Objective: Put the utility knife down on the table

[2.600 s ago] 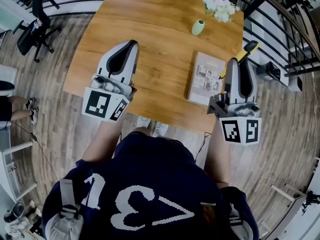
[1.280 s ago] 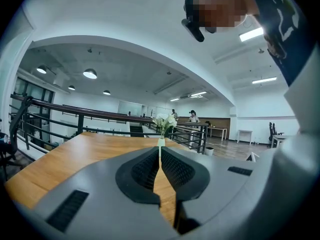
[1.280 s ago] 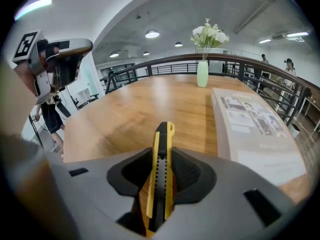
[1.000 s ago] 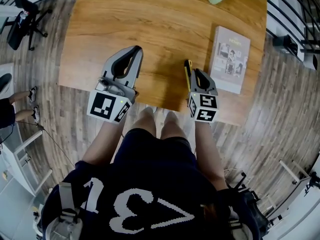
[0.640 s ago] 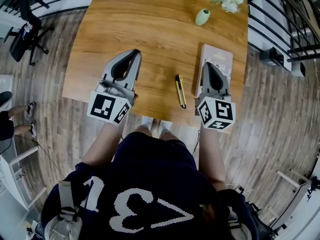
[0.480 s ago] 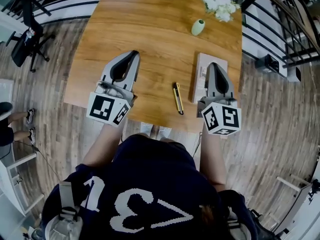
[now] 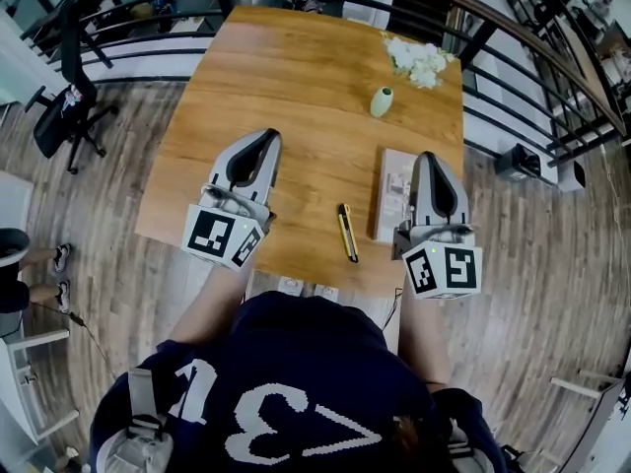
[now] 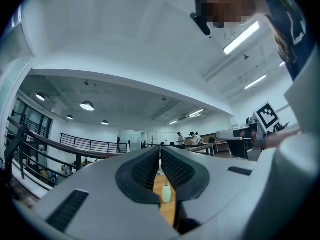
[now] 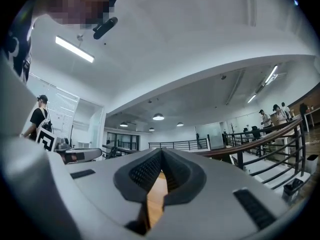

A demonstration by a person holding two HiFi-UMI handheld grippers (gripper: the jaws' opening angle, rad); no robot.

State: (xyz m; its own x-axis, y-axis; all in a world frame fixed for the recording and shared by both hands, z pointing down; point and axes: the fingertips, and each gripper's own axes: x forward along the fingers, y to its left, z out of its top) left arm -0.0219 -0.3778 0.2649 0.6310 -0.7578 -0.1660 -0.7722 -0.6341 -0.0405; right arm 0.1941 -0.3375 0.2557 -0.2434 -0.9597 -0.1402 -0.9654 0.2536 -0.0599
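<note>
A moment ago my right gripper (image 7: 431,158) carried the yellow-and-black utility knife (image 7: 347,233), and a second ago it was low at the tabletop beside it; now the knife lies flat on the light brown wooden table (image 7: 296,77), near the front edge, free of both tools. It sits between the two grippers, a little closer to the right one, its length running roughly away from me. The right gripper has risen clear and hangs over the table, pointing forward about level; its jaws are pressed together with nothing between them. The left gripper (image 7: 258,138) has also come up a little and points forward over the left part of the table; its jaws meet as well, and it is empty. The right gripper covers part of the pale rectangular book (image 7: 392,193), which lies just right of the knife without touching it. Farther back stand a small pale green vase (image 7: 382,101) and a bunch of white flowers (image 7: 418,59). A dark metal railing (image 7: 513,37) curves behind the table; a black office chair (image 7: 67,106) stands on the plank floor to the left.
</note>
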